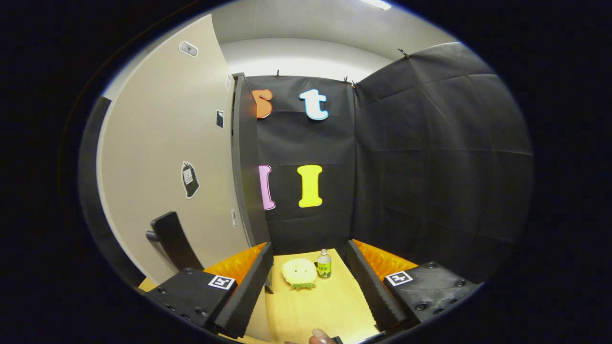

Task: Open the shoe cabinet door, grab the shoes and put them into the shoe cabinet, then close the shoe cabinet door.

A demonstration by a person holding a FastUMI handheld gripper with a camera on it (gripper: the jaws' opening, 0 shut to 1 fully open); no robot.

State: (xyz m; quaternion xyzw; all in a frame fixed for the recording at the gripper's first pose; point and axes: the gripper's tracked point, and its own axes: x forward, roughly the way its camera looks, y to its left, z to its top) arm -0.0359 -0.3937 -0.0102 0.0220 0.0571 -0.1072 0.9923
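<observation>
Gaping wide and empty, the gripper [310, 267] frames a yellow shoe [299, 273] just ahead, cabinet door [167, 157] alongside.

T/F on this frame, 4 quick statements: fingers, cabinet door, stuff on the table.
1. The gripper has its fingers apart with nothing between them. True.
2. A small green-labelled bottle lies on its side. False: it stands upright, beside the pale yellow slipper-like shoe.
3. The beige cabinet door with its dark handle stands beside one finger. True.
4. The shoe is gripped. False: it rests on the light wooden table ahead of the fingers.
</observation>
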